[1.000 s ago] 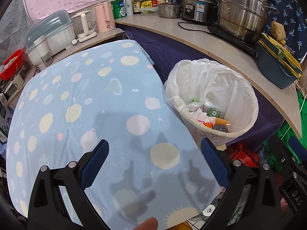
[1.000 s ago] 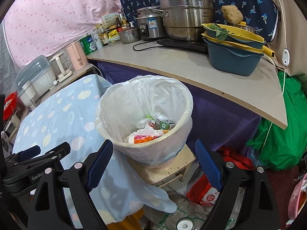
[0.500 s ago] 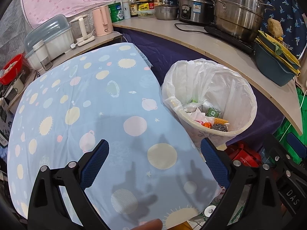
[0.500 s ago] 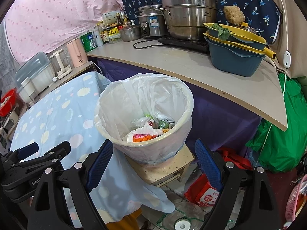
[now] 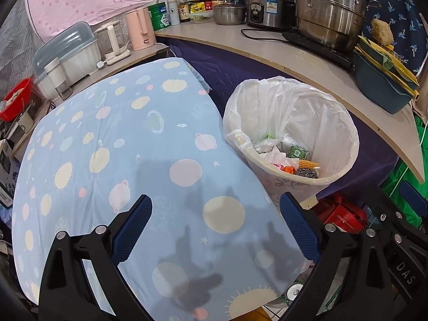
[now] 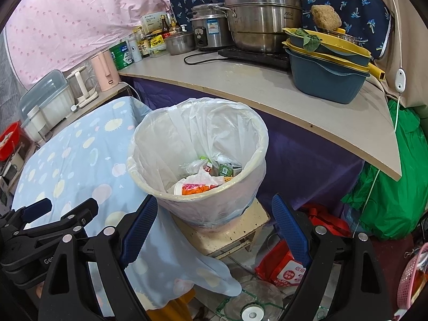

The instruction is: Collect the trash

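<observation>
trash bin (image 6: 214, 198) | white-lined, upright on stool | wrappers (image 6: 203, 184) piled inside

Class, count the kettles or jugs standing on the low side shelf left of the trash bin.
2. A clear kettle with a white handle stands beside the covered dish rack; a pink kettle stands to its right. Others may be hidden behind the rack.

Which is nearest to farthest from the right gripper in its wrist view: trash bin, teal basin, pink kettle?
From the right gripper:
1. Trash bin, directly ahead, on a stool.
2. Teal basin, right, on the counter.
3. Pink kettle, far left, beyond the table.
</observation>
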`<state>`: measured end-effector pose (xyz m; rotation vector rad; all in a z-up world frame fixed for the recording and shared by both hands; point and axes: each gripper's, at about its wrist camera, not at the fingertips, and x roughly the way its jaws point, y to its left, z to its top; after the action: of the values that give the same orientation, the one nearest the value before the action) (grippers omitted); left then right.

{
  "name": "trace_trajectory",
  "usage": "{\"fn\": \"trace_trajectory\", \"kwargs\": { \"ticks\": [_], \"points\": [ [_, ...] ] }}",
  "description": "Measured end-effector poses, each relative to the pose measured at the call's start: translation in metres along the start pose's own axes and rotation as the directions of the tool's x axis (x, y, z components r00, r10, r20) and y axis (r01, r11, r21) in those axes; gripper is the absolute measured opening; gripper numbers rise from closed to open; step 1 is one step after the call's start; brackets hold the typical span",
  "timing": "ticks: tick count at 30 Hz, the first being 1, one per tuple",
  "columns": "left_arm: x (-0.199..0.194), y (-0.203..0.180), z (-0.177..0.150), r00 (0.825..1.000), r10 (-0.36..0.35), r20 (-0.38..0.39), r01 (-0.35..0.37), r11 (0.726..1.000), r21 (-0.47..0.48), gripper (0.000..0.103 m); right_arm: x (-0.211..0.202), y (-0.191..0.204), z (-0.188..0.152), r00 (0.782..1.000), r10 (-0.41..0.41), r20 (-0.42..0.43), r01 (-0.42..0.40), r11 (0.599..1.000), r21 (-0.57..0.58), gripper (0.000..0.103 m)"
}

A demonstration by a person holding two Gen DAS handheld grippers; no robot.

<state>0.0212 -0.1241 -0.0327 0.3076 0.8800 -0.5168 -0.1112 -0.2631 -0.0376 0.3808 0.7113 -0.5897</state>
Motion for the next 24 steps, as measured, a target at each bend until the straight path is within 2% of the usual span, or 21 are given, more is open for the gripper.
{"fn": "trace_trajectory", "kwargs": {
  "ticks": [24],
  "points": [
    [0.0013, 0.0012, -0.0029, 1.0, 0.006, -0.015, -0.006, 1.0, -0.01, 0.092, 0.0034, 0.0072, -0.0016, 1.0, 0.012, -0.007, -0.012, 1.0, -0.016, 0.084]
  ]
}}
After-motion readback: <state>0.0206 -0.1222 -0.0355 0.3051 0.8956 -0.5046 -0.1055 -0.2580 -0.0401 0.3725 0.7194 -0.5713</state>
